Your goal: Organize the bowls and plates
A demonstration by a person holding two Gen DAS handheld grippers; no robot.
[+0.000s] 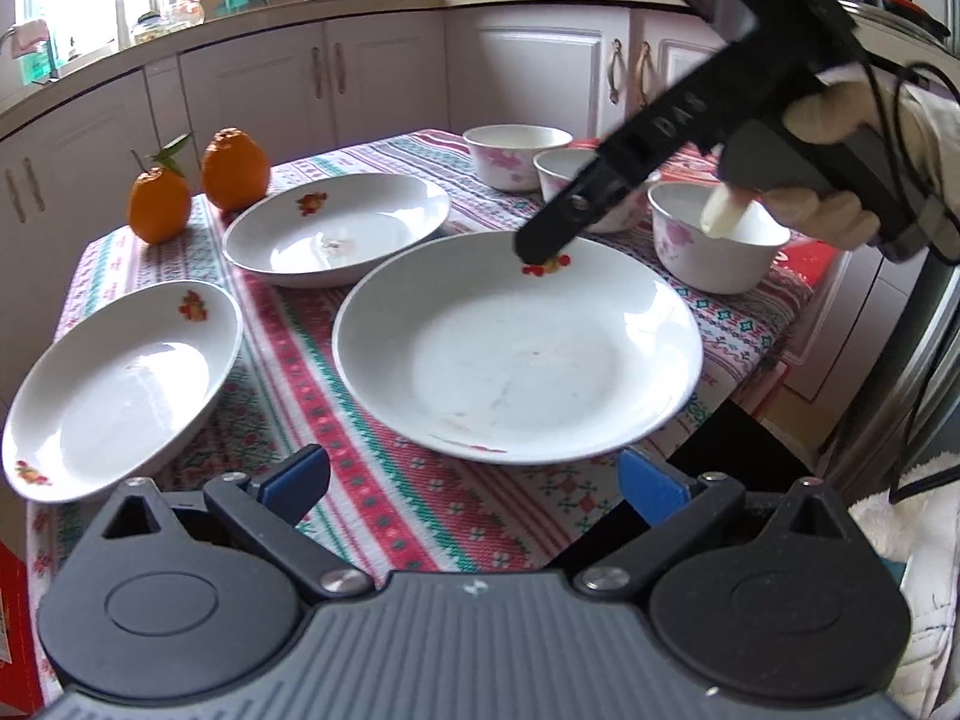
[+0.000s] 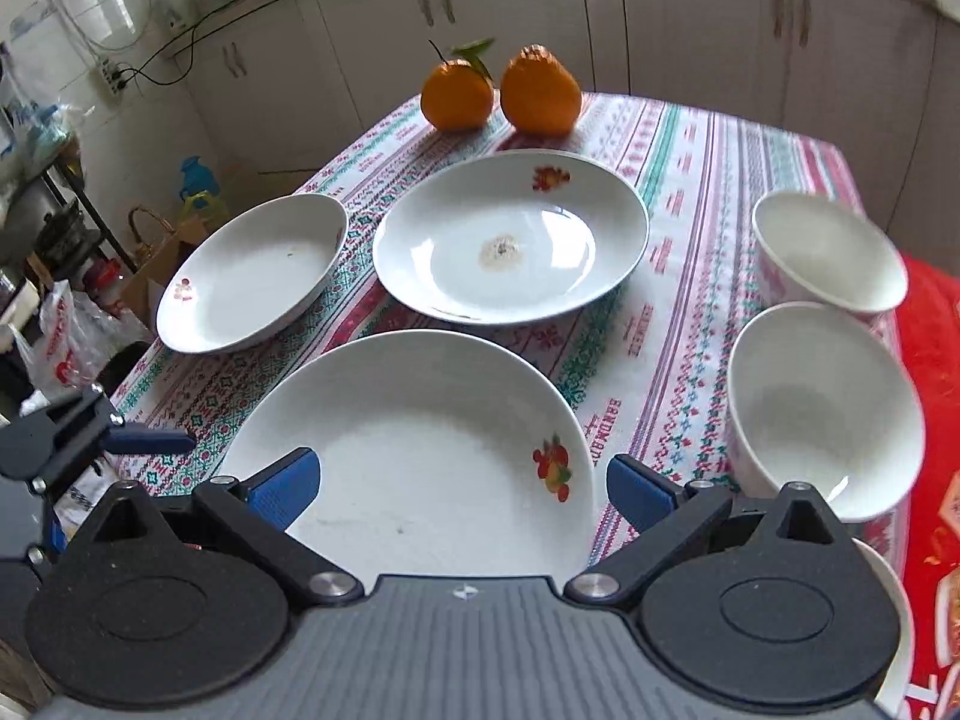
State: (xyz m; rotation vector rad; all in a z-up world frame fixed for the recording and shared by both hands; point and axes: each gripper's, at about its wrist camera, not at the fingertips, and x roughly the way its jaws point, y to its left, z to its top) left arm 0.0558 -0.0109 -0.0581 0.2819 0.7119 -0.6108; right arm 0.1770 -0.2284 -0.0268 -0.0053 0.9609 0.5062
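Three white plates with fruit prints lie on the patterned tablecloth: the nearest plate (image 1: pixel 516 348) (image 2: pixel 420 456), a middle plate (image 1: pixel 336 228) (image 2: pixel 510 240) and a left plate (image 1: pixel 120 390) (image 2: pixel 252 276). Three white bowls with pink flowers (image 1: pixel 516 153) (image 1: pixel 717 237) (image 2: pixel 825 408) (image 2: pixel 828 252) stand at the right side. My left gripper (image 1: pixel 474 480) is open and empty just before the nearest plate's rim. My right gripper (image 2: pixel 462 486) is open and empty, its jaws spread over the far part of that plate; in the left wrist view its fingertips (image 1: pixel 540 249) hover at the plate's far rim.
Two oranges (image 1: pixel 198 180) (image 2: pixel 504 93) stand at the table's far corner. A red mat (image 2: pixel 936 360) lies under the bowls' side. Kitchen cabinets (image 1: pixel 384 78) and a cluttered counter run behind the table. Bags and a basket (image 2: pixel 150 240) sit on the floor at left.
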